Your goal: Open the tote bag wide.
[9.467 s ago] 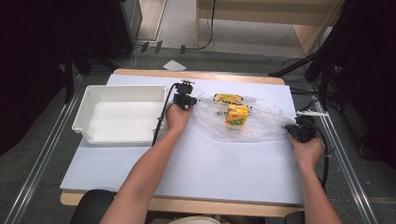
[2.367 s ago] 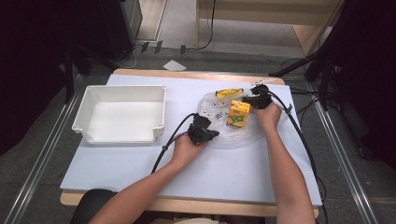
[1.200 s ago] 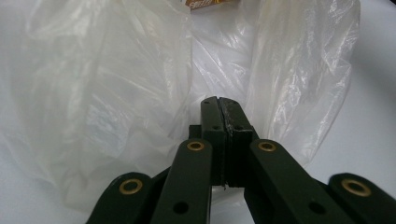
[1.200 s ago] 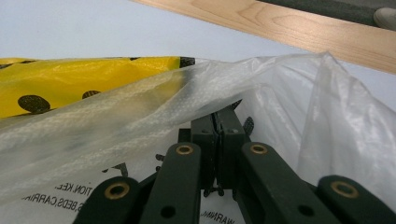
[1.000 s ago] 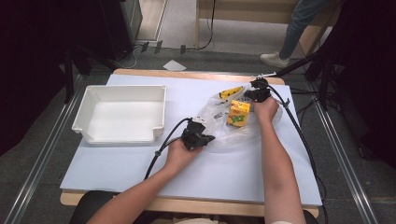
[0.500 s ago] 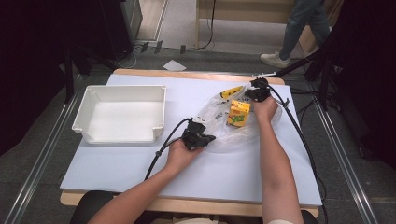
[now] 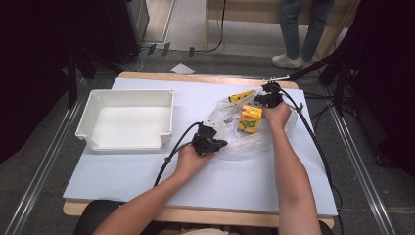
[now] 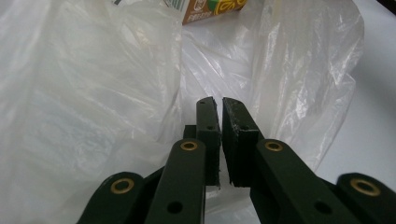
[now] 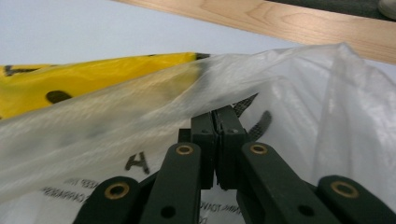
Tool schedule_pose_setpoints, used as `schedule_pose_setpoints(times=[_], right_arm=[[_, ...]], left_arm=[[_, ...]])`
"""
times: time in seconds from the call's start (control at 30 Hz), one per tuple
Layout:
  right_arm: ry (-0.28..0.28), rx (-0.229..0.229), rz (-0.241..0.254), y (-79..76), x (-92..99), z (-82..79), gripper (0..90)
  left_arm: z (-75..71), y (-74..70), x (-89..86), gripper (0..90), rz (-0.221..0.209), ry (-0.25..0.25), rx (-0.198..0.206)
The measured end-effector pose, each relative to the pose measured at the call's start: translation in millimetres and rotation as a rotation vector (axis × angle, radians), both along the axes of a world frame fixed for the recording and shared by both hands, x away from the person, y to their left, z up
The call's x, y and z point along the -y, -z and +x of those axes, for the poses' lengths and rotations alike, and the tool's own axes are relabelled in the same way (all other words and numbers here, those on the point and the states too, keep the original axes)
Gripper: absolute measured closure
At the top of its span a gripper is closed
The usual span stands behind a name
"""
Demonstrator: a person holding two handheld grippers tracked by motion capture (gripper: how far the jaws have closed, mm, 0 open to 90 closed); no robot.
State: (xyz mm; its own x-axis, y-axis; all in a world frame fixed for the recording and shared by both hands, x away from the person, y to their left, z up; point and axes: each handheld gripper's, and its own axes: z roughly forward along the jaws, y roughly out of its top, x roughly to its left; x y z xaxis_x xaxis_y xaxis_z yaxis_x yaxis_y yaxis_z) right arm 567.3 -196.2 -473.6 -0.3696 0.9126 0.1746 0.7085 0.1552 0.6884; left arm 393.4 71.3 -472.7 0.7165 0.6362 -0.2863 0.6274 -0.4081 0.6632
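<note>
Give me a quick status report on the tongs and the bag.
Right tongs shut on plastic bag. Left tongs just easing open, film no longer pinched. Juice carton and yellow packet inside.

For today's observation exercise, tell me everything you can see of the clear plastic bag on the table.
The plastic bag is thin, clear, crinkled film with black print, lying spread on the pale table. An orange carton and a yellow pack lie in or under it. The right gripper is shut on its far edge. The left gripper sits at its near edge, jaws just parted, film at their tips.
</note>
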Motion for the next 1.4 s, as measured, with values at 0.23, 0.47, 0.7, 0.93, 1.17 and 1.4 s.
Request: schedule_pose_setpoints(times=[0.23,0.47,0.7,0.93,1.17,1.4], right_arm=[[-0.079,0.017,-0.018,-7.4,-4.9,-13.5,87.6],[-0.134,0.034,0.002,-22.1,-6.7,-28.3,85.9],[-0.166,0.052,0.028,-39.6,-4.8,-41.4,80.7],[-0.198,0.06,0.042,-51.9,-2.3,-55.7,77.2],[-0.218,0.065,0.055,-66.0,1.3,-71.2,74.5],[-0.225,0.073,0.057,-76.3,6.3,-83.9,70.4]], left_arm=[[6.7,-5.8,-0.1,81.2,-0.024,-0.006,0.002],[10.9,-12.3,-3.2,75.9,-0.04,0.001,-0.008],[9.8,-18.6,-2.0,66.5,-0.062,0.038,-0.01],[11.9,-31.1,-1.4,58.9,-0.064,0.068,0.0],[14.7,-43.2,-2.5,54.5,-0.062,0.072,0.026],[16.9,-50.8,-8.3,50.1,-0.055,0.084,0.027]])
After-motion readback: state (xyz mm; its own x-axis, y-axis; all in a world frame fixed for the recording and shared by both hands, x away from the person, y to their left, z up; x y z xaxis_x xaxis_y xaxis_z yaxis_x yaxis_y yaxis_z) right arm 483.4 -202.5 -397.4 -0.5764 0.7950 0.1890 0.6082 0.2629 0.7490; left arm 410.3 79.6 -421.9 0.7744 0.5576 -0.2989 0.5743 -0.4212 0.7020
